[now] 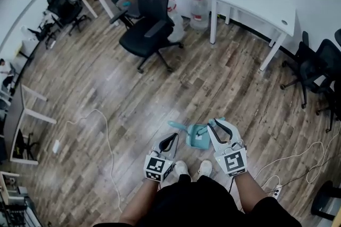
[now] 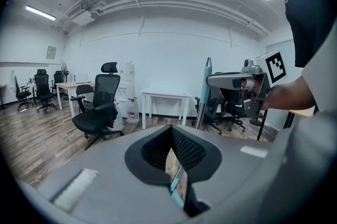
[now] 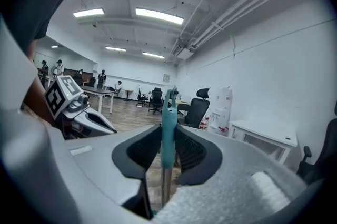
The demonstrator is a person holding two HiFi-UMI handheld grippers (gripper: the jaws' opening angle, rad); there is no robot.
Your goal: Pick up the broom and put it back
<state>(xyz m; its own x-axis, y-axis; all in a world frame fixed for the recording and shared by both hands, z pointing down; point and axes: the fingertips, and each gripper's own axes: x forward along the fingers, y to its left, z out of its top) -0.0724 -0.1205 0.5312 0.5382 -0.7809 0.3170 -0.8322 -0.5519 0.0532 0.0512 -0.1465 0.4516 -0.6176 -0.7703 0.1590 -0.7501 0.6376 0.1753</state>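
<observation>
Since right gripper (image 3: 167,136) is clamped on broom (image 3: 168,107) at teal grip, broom stands upright before person, right of left gripper (image 2: 171,133). Left jaws together, empty. Judged light, stiff; bare metal shaft likely slippery, so teal grip is better hold.

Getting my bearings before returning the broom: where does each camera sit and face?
Head view: on the person's head, looking steeply down at the wood floor; forearms, shoes, left gripper and right gripper show.
Left gripper view: on the left gripper, roughly level toward the black chair; its fingers meet.
Right gripper view: on the right gripper, roughly level; its fingers clamp the broom handle.
Shared: black chair in all.
</observation>
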